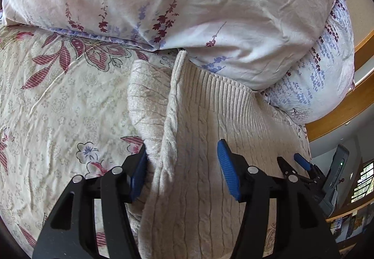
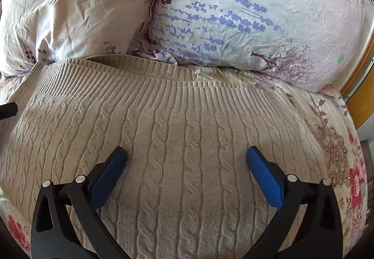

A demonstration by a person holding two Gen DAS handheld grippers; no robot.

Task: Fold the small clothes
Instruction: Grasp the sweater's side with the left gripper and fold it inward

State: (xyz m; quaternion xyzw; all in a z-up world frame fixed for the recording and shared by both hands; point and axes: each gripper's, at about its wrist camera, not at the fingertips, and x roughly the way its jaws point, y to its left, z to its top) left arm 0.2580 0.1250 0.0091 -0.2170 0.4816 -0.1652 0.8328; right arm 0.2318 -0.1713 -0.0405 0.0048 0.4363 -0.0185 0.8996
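Covering floral bedsheet (image 1: 46, 100) (pillows (image 2: 245, 13) behind)

Left wrist view: looks forward and down along the left gripper (image 1: 184, 165), close over the left folded edge of the cream sweater (image 1: 205, 142), facing the pillows (image 1: 187, 13). The right gripper (image 1: 294, 163) shows at its right edge.
Right wrist view: looks along the right gripper (image 2: 187, 165), close above the sweater (image 2: 177, 123), facing the pillows (image 2: 233, 13).
Shared: sweater hem, pillows, floral bedsheet (image 1: 58, 100).
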